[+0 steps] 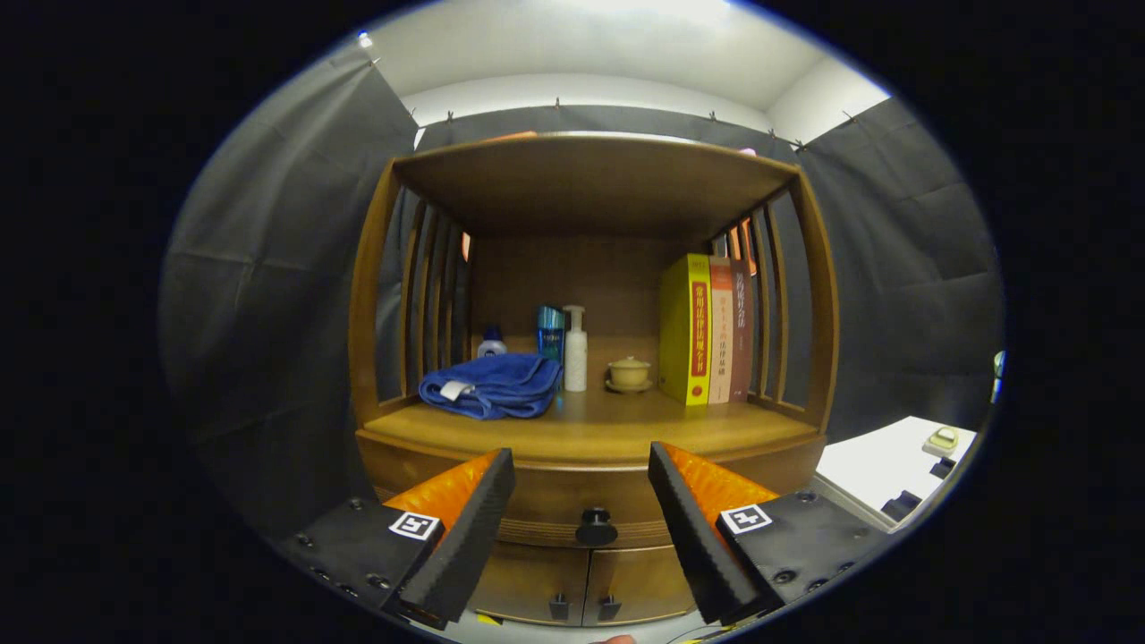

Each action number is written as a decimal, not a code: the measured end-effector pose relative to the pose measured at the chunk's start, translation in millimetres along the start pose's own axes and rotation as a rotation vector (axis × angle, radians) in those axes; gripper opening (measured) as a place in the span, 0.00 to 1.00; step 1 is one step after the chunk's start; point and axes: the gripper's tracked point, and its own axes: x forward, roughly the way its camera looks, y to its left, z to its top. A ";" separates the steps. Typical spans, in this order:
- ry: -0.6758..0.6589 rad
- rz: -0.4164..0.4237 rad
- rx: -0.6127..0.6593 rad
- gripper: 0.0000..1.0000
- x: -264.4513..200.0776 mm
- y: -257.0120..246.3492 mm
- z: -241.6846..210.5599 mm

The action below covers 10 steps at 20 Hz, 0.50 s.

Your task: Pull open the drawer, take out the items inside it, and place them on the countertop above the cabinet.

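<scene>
Cabinet's shut drawer [590, 510] runs crosswise, knob [596, 526] facing the spread tool [581, 487].

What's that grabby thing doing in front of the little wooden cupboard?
A person is holding the gripper with its fingers open, and the drawer knob sits between them, untouched. The drawer looks shut. On the countertop above lie a blue towel, bottles, a small cup and books.
</scene>
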 end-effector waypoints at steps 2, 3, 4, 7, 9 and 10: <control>0.039 -0.009 0.013 0.98 11.4 -0.7 -29.7; 0.054 -0.015 0.022 0.98 18.1 -3.4 -45.1; 0.067 -0.020 0.025 0.98 22.6 -4.9 -57.0; 0.098 -0.023 -0.010 0.98 39.3 -11.6 -89.1; 0.082 -0.013 -0.032 0.97 47.6 -10.1 -95.3; 0.078 -0.018 -0.043 0.96 51.1 -10.2 -97.8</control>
